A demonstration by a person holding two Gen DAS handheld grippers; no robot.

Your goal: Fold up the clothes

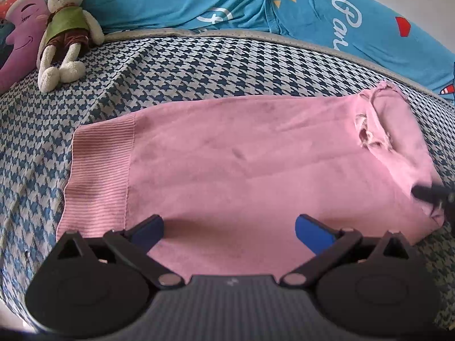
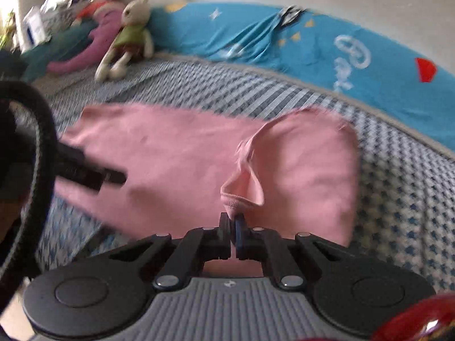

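Right tongs [image 2: 233,221] pinch the sweater's [image 1: 241,164] cuff [image 2: 233,203], left tongs [image 1: 229,227] hang spread above it on the bed [image 1: 170,68]. I'd lay that sleeve flat across, no bunching.

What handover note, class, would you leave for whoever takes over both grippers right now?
Right gripper: shut on the ribbed sleeve cuff of the pink knit sweater, lifting it over the body.
Left gripper: open, low over the sweater's near edge, holding nothing.
The sweater lies flat on the houndstooth bed cover.
Done: one sleeve picked up.
Left: lay the sleeve across, then fold the body.
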